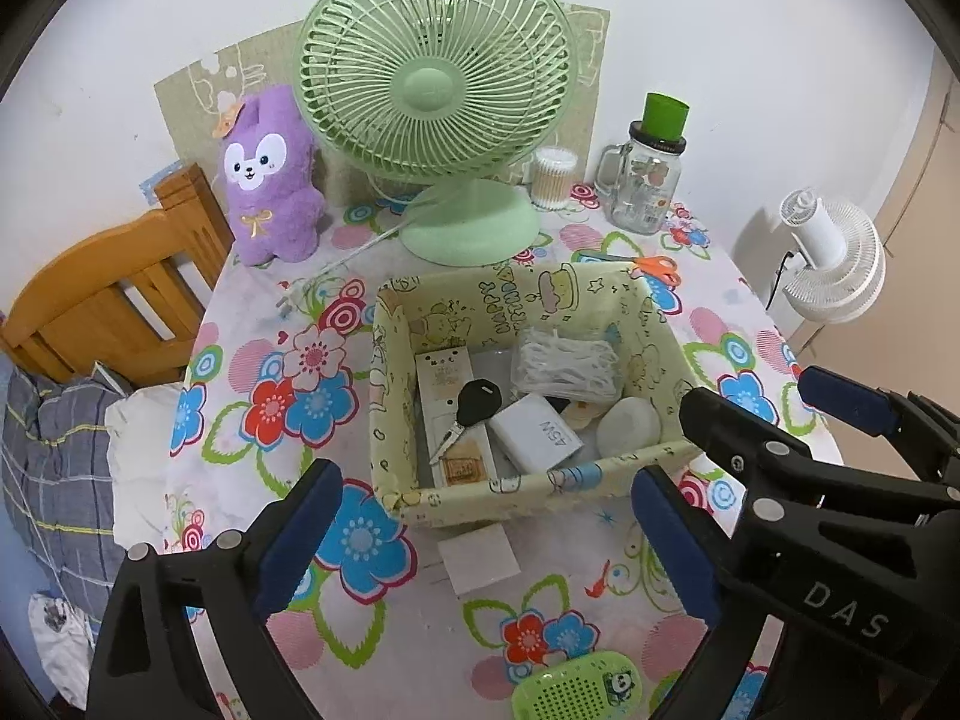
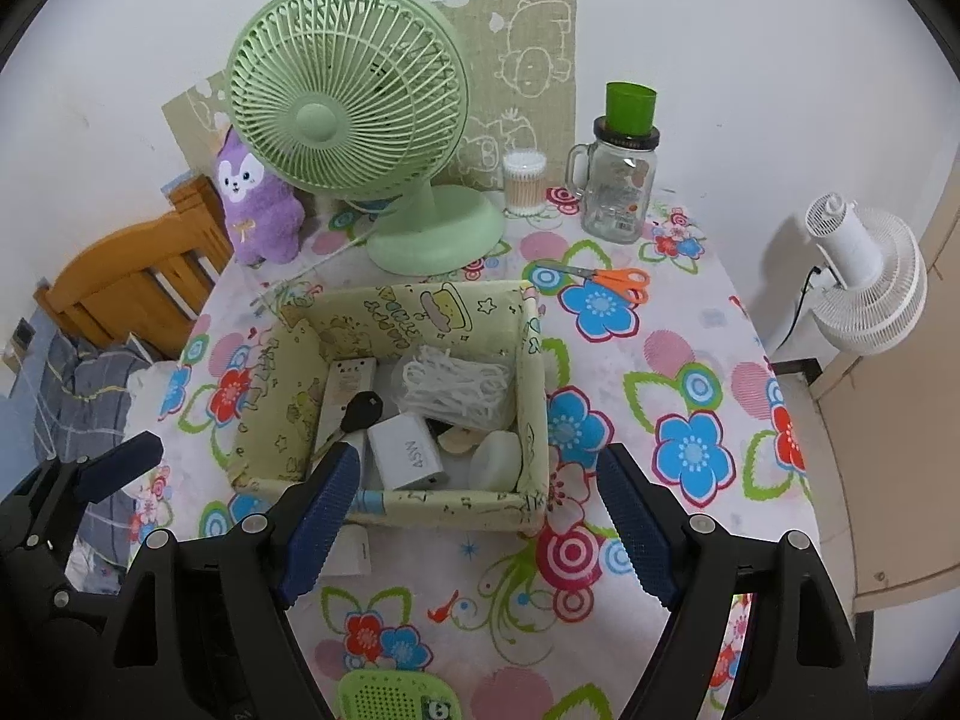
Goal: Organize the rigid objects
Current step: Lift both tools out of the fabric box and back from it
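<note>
A yellow cartoon-print box [image 1: 528, 483] stands mid-table. Inside lie a black car key [image 1: 474, 405], a white charger [image 1: 537, 432], a long white pack [image 1: 447, 414], a bag of white floss picks [image 1: 564, 363] and a white round lump [image 1: 630, 426]. My left gripper [image 1: 486, 546] hangs open in front of the box, above a small white block [image 1: 478, 558]. My right gripper [image 2: 477, 522] is open too, held over the box's near wall [image 2: 444, 504] with nothing between its fingers. A green perforated gadget [image 2: 396, 696] lies at the near table edge.
Behind the box stand a green desk fan [image 1: 438, 90], a purple plush [image 1: 270, 180], a cotton-swab tub [image 1: 552, 177] and a glass jar [image 1: 648, 186] topped by a green cup. Orange scissors [image 2: 618, 279] lie far right. Wooden chair [image 1: 108, 300] and bedding left; white fan [image 2: 864, 276] right.
</note>
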Action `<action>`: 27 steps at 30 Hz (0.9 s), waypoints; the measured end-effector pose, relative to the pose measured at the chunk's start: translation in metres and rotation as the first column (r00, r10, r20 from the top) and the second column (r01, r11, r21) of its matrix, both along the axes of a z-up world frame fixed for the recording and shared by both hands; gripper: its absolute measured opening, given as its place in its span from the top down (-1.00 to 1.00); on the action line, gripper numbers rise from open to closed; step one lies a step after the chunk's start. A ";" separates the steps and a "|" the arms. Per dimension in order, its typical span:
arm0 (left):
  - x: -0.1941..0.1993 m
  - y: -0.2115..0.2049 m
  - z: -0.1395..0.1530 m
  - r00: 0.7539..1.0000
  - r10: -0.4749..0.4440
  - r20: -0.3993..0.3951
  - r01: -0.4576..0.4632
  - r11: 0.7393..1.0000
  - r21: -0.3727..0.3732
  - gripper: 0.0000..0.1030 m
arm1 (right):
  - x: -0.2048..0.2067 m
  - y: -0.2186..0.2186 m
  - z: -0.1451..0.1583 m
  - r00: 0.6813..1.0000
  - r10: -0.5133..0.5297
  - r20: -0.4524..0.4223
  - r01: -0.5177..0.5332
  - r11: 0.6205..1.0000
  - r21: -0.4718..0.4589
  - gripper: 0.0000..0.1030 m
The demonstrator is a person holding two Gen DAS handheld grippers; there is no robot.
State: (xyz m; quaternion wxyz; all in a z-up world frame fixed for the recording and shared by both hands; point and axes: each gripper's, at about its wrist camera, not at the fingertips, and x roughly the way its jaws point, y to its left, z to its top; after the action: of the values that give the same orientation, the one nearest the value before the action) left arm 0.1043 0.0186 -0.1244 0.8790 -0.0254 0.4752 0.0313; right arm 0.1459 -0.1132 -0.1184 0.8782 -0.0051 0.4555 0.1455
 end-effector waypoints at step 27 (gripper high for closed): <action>-0.050 -0.025 0.007 0.999 0.029 0.025 -0.028 0.999 -0.041 -0.92 | -0.054 -0.025 0.015 0.999 0.018 0.048 -0.017 1.000 -0.013 -0.62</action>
State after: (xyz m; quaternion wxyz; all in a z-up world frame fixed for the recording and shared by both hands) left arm 0.0541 -0.0065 -0.1175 0.8837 -0.0504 0.4640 0.0337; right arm 0.0924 -0.1387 -0.1033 0.8877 -0.0182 0.4349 0.1502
